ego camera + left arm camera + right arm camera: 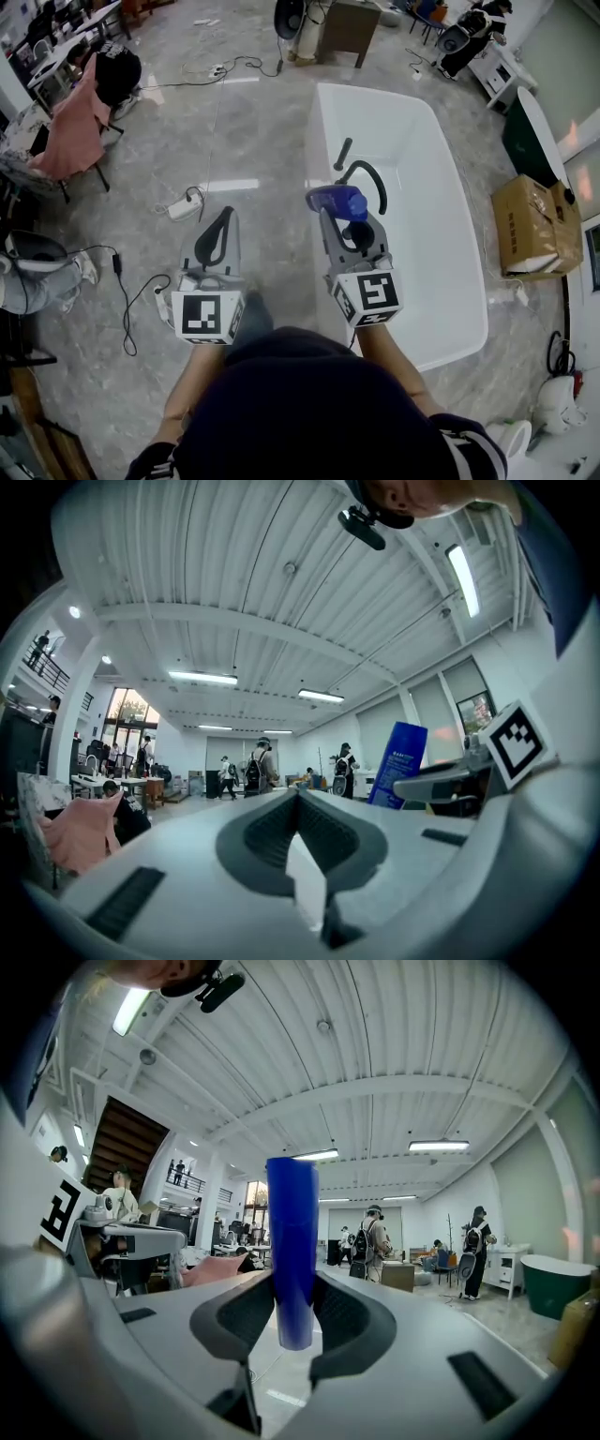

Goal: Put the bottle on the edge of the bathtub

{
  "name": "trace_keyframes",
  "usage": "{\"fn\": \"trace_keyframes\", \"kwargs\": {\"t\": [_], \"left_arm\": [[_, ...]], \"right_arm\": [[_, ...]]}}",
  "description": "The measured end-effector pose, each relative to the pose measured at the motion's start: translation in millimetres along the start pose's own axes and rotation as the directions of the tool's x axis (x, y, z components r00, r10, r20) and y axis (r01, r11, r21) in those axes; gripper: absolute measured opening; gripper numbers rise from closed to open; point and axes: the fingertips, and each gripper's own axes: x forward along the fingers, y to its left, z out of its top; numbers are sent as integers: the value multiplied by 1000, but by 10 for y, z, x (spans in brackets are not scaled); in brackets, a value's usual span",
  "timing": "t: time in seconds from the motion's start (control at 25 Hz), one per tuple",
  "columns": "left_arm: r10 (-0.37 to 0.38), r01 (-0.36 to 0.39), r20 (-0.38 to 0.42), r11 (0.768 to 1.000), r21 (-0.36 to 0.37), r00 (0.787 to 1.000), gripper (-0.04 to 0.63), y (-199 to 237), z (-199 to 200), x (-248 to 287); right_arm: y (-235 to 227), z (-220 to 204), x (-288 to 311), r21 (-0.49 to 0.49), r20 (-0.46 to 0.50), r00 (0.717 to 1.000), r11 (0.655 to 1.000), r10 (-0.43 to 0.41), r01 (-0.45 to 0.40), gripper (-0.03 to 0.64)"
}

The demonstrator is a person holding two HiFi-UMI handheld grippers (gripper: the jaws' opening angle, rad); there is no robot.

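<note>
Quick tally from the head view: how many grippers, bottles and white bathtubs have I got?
Grippers: 2 (left gripper, right gripper)
Blue bottle: 1
White bathtub: 1
Total: 4

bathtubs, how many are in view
2. The white bathtub lies straight ahead; the dark green bathtub stands farther right, beyond the cardboard box. More may be hidden.

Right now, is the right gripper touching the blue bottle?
Touching. The right gripper view shows the right gripper clamped on the blue bottle, pads against both sides, no gap.
</note>
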Motion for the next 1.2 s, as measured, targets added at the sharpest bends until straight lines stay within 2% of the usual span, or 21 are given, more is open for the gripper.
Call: {"fn": "trace_keyframes", "kwargs": {"t": [0.2, 0.48, 0.8, 1.2], "left_arm": [[-31, 30, 10, 999, 12, 999, 0, 692, 15, 808], [-83, 83, -7, 996, 18, 997, 0, 1307, -168, 1652], [-128, 127, -37, 992, -24, 991, 0, 1672, -308, 2256], [-123, 121, -62, 992, -36, 991, 1, 1952, -509, 2725]], "right_arm": [[-97, 168, 948, -8, 0, 999, 999, -37, 37, 144], [-290, 181, 1901, 5, -10, 996, 996, -90, 90, 144], [-423, 84, 2552, 9, -36, 991, 992, -127, 128, 144], [-629, -16, 3080, 18, -43, 991, 992, -127, 128, 144]]}}
